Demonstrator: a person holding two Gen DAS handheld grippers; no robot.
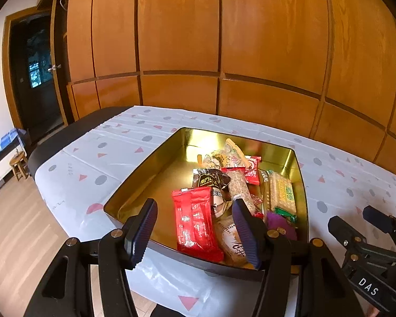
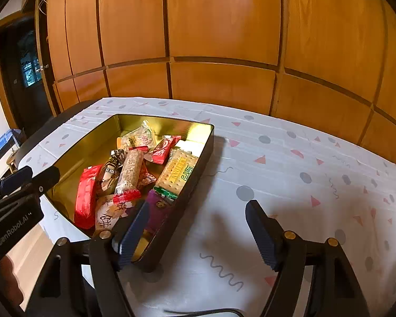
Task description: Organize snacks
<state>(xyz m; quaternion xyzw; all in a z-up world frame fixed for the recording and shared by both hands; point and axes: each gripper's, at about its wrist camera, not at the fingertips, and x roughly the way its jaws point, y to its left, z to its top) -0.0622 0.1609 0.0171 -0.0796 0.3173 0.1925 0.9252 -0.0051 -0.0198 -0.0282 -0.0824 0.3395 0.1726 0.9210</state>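
A black tin with a gold inside (image 1: 150, 174) (image 2: 87, 148) stands on the table and holds several wrapped snacks: a red packet (image 1: 195, 222) (image 2: 85, 195), a long grain bar (image 1: 241, 189) (image 2: 129, 174), a cracker pack (image 1: 282, 192) (image 2: 178, 173), a purple packet (image 1: 281, 225) (image 2: 158, 208). My left gripper (image 1: 195, 232) is open and empty over the tin's near edge. My right gripper (image 2: 198, 232) is open and empty over the tablecloth just right of the tin; it also shows in the left wrist view (image 1: 361, 222).
The table (image 2: 290, 174) has a white cloth with pink triangles and grey dots. Wooden wall panels (image 1: 224, 52) stand behind it. A dark doorway (image 1: 34, 74) and a small stool (image 1: 18, 163) are at the left, over wood floor.
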